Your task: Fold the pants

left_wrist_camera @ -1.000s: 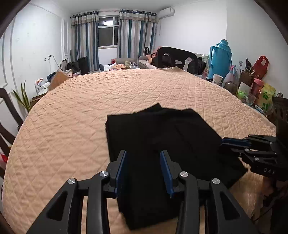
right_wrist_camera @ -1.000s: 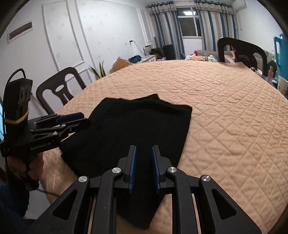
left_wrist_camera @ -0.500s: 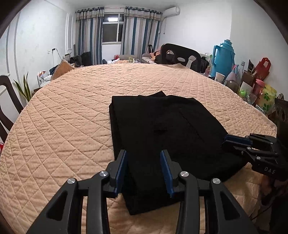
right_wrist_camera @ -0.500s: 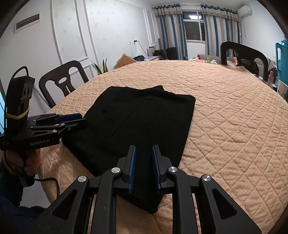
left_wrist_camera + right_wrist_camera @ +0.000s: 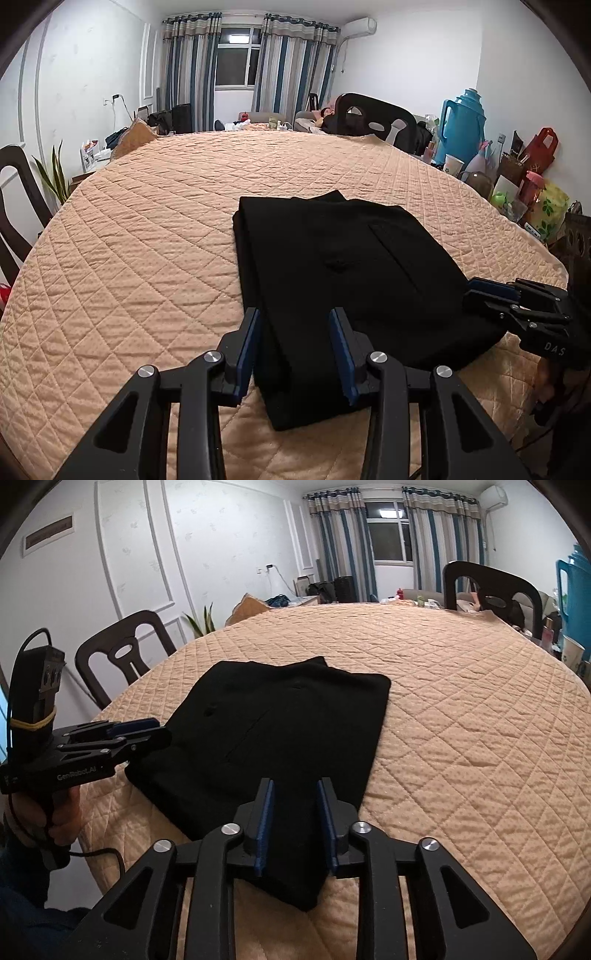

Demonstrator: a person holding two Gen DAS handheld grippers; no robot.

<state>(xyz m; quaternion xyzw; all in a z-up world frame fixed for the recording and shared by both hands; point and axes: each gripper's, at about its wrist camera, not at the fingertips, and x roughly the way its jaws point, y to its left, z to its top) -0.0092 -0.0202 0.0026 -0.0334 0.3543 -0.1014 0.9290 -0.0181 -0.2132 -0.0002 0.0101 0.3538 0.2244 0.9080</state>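
**A:** Anyone catch the writing on the rigs? In the right wrist view the side of the left gripper (image 5: 138,727) read something like "GenRobot.AI" in pale letters. In the left wrist view the right gripper (image 5: 487,290) had "DAS" printed on its body. That was all the text I could read; the plaque high on the wall was too small to make out.

**B:** Same here. What about the pants (image 5: 343,280)?

**A:** Black, already folded into a flat, roughly rectangular stack, lying on the peach quilted cover (image 5: 122,258) near the table's front edge. You could see a slanted pocket seam on top, plus a small button-like bump, and one corner of cloth poked out at the far edge. The near end narrowed toward the cameras.

**B:** And the jaws?

**A:** The left gripper's blue pads (image 5: 246,350) stood wide apart, over the near left part of the pants, gripping nothing. The right gripper's pads (image 5: 265,823) were parted too, a bit narrower, over the near end of the stack, also holding nothing that I could see.

**B:** Background?

**A:** Dark chairs (image 5: 125,657), striped curtains (image 5: 192,70), a teal thermos (image 5: 463,125) off to the right.
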